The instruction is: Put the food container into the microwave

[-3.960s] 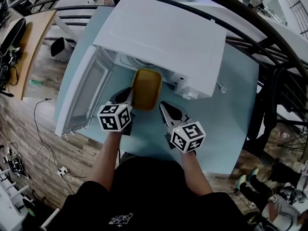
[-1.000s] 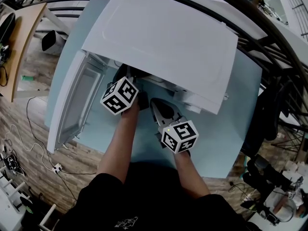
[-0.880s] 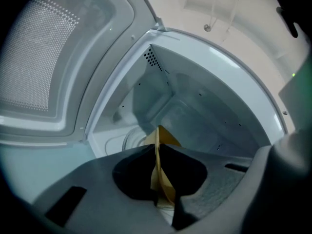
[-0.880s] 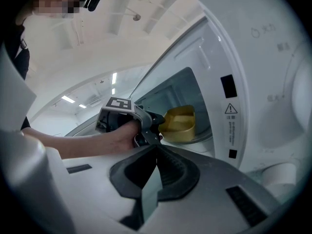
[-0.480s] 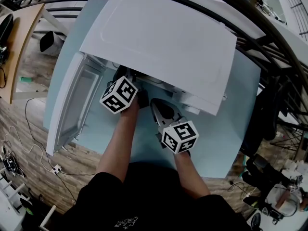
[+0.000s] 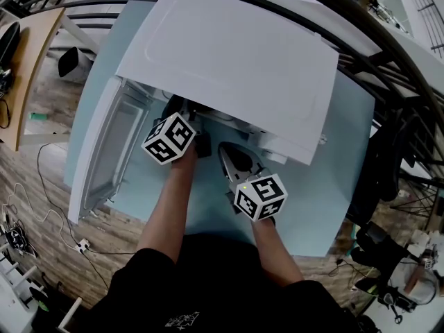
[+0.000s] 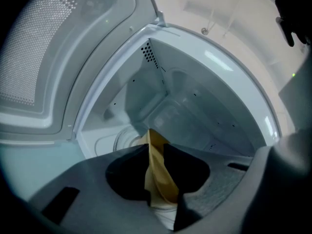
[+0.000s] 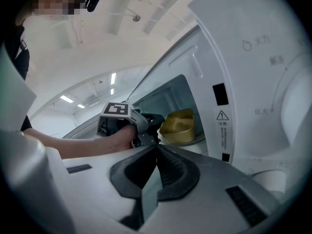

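Note:
The yellow food container [image 8: 178, 126] sits inside the white microwave [image 6: 229, 54], on its floor near the turntable [image 7: 122, 140]. My left gripper [image 6: 182, 116] reaches into the cavity; its tips are hidden under the microwave top in the head view. In the left gripper view the container's rim [image 7: 158, 174] stands between its jaws, which have just been opening and no longer clamp it. My right gripper [image 6: 225, 150] rests outside in front of the opening, shut with nothing between its jaws [image 8: 157, 150]. From its view, the left gripper [image 8: 151, 123] sits beside the container.
The microwave door [image 6: 104, 151] hangs open to the left. The microwave stands on a light blue table [image 6: 326, 186]. Its control panel [image 8: 273, 96] is at the right of the opening. A dark railing [image 6: 388, 68] curves behind the table, and cables lie on the wooden floor [image 6: 35, 207] at left.
Four seconds ago both grippers held the container in front of the microwave; now it is inside with the left gripper, the right one off it. Over the last second almost nothing moved.

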`<state>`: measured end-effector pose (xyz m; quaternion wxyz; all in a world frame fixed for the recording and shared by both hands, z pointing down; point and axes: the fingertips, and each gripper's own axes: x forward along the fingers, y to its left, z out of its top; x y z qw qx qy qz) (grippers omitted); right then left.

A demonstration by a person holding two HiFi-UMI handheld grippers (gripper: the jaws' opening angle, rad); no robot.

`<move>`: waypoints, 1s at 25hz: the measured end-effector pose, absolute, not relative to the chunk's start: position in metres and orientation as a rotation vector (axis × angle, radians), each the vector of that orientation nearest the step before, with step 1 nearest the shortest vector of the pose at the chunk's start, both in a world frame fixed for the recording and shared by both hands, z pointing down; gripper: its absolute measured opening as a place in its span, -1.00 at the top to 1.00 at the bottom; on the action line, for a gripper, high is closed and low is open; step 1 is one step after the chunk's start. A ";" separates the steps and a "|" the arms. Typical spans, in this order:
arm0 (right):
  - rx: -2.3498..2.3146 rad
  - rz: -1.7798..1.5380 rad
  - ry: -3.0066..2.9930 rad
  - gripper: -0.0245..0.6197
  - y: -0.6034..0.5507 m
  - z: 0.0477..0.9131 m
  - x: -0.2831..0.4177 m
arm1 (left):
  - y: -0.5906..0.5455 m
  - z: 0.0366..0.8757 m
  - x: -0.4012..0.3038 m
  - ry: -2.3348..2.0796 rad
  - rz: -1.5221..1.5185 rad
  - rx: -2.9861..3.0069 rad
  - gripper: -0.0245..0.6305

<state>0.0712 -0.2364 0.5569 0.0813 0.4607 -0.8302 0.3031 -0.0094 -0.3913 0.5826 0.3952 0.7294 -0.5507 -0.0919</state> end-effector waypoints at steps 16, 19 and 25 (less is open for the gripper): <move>1.388 0.887 -2.492 0.90 -0.227 0.548 0.071 | -0.380 0.576 -0.014 -1.381 -0.203 1.880 0.48; 1.391 0.882 -2.498 0.90 -0.225 0.545 0.070 | -0.376 0.574 -0.017 -1.382 -0.196 1.884 0.48; 1.402 0.872 -2.512 0.90 -0.220 0.537 0.067 | -0.362 0.570 -0.024 -1.380 -0.182 1.894 0.48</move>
